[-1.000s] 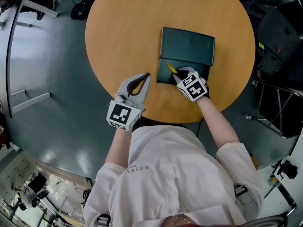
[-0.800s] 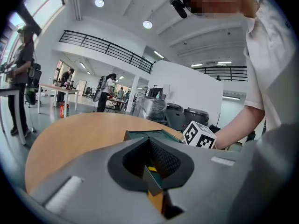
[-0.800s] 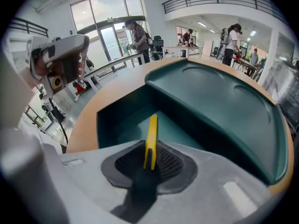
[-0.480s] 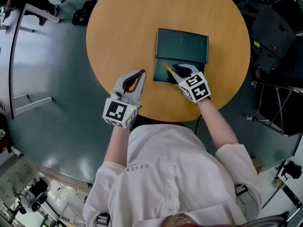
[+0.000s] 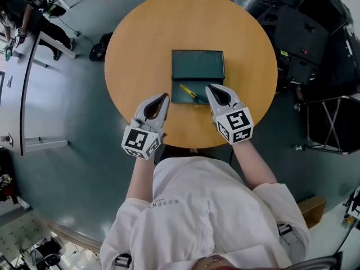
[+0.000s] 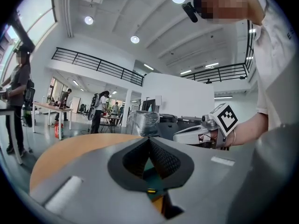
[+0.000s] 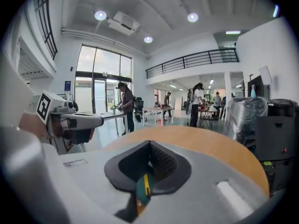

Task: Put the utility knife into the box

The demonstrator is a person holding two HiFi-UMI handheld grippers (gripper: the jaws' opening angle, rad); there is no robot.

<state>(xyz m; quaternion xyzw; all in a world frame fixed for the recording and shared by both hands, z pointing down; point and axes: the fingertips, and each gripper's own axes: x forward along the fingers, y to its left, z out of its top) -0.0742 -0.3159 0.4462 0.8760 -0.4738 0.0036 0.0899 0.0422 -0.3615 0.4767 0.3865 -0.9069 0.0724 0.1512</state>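
Jaws of both the left gripper (image 5: 163,98) and right gripper (image 5: 210,89) are together, empty; the utility knife (image 5: 188,91) lies inside the box (image 5: 197,61). It is probably light, stiff and slim, best pinched across mid-handle

Right gripper (image 5: 212,89) has let go of the utility knife (image 5: 188,91) and pulled back off the box (image 5: 197,66) toward the table's (image 5: 140,49) near edge, jaws now shut and empty; knife left lying loose in the box's near half.
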